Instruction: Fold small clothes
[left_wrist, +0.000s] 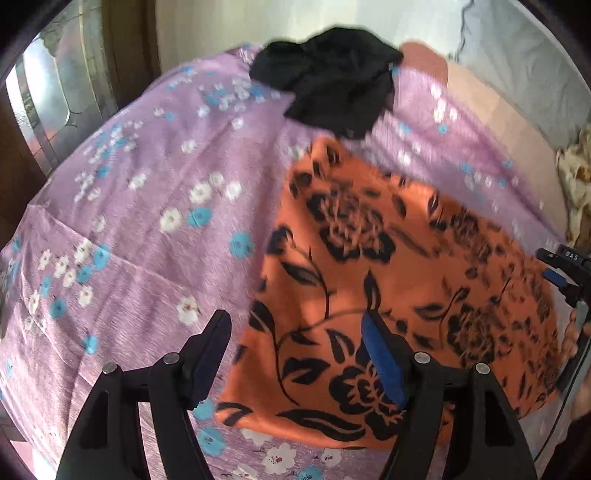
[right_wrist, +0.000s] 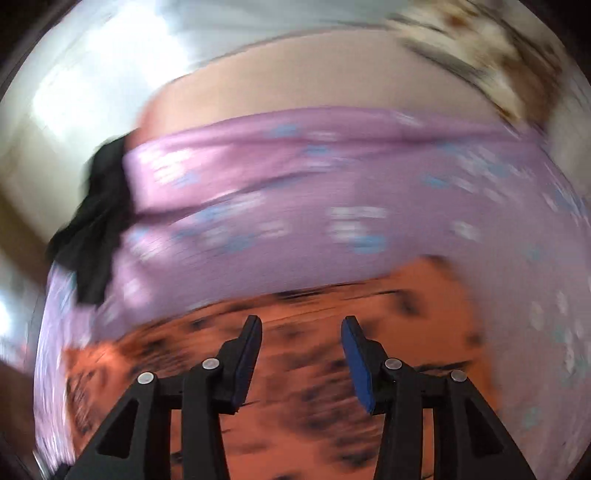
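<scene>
My left gripper (left_wrist: 295, 339) hangs with its jaws wide and empty over the orange cloth with black flowers (left_wrist: 399, 280), which lies flat on the lilac floral sheet (left_wrist: 147, 192) in the lower right of the frame. My right gripper (right_wrist: 301, 343) is also spread and empty above it. I judge I should pinch matching corners cleanly, leaving the crumpled black garment (left_wrist: 332, 81) at top centre alone.

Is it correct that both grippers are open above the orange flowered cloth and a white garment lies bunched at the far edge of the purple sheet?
Not quite: the bunched garment is black, not white, as the left wrist view shows. The rest holds: left gripper and right gripper open over the orange cloth.
</scene>
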